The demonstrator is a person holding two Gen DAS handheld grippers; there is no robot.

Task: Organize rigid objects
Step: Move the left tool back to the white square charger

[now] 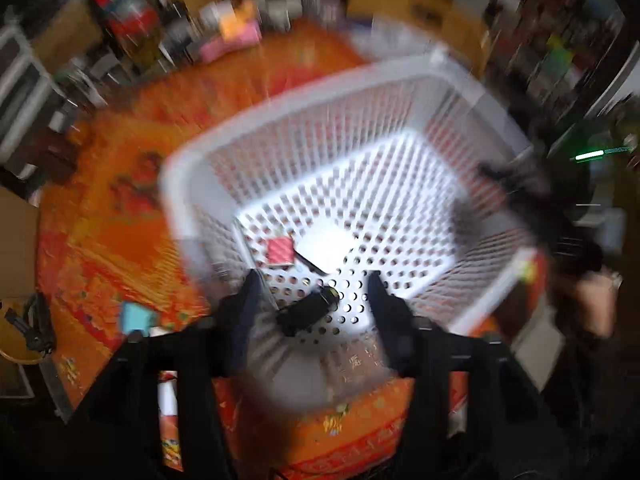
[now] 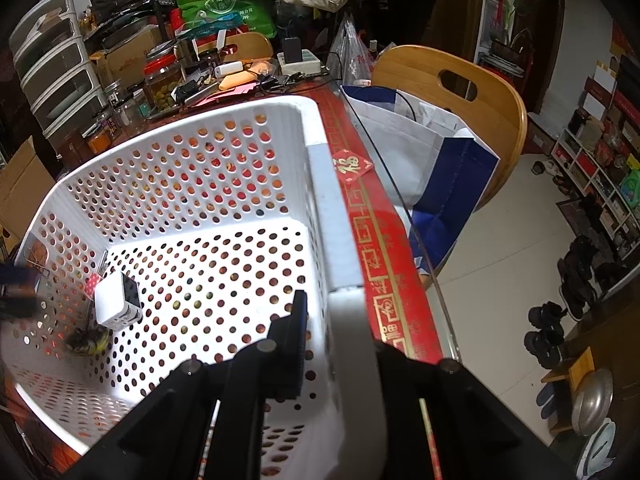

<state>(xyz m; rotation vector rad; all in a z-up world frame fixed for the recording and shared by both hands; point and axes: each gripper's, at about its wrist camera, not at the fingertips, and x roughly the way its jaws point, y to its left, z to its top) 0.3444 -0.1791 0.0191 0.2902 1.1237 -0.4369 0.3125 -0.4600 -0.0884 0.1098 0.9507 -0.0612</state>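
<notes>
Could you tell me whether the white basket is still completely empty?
No, the white basket already holds a white charger block and a dark object.

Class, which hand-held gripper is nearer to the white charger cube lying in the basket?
Left. The left hand-held gripper hangs open just above the white charger cube; the right hand-held gripper clamps the basket rim opposite.

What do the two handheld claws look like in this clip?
Both are matte black. The left claw has two flat tapered fingers on angular black linkage arms. The right claw shows round silver pivot pins on its linkage and a dark ribbed pad on one finger. No cables or markings show.
</notes>
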